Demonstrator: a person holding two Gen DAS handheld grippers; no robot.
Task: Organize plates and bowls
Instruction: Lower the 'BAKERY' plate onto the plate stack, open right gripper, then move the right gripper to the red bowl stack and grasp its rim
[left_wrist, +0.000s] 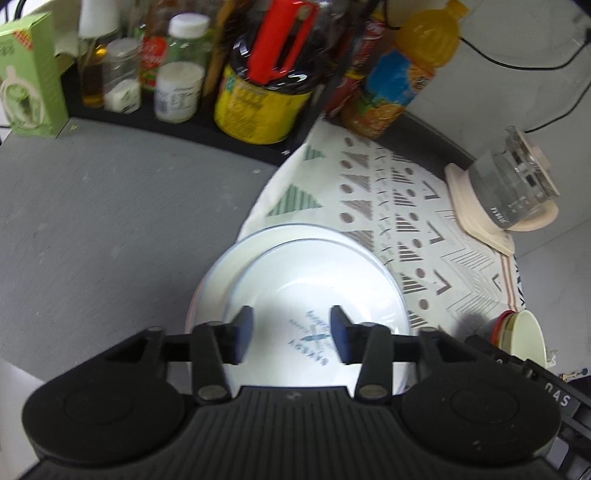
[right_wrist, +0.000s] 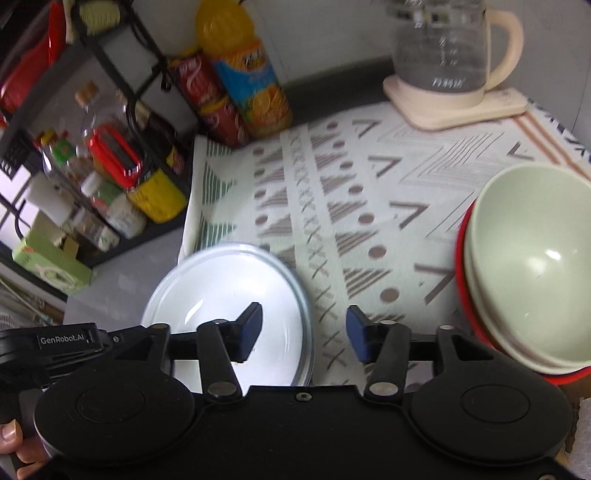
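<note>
Plates stacked, bowls stacked

L claw (left_wrist: 291, 334) & R claw (right_wrist: 304, 332) both wide apart, empty, over white plates (left_wrist: 295, 266). Next: prob. tidy green bowls (right_wrist: 532, 258).

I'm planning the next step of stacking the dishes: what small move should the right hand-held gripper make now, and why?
Probably shift the right hand-held gripper rightward toward the pale green bowl stacked in the red-rimmed dish. It is open and holds nothing, hovering over the patterned cloth between the white round plates and the bowls.
</note>
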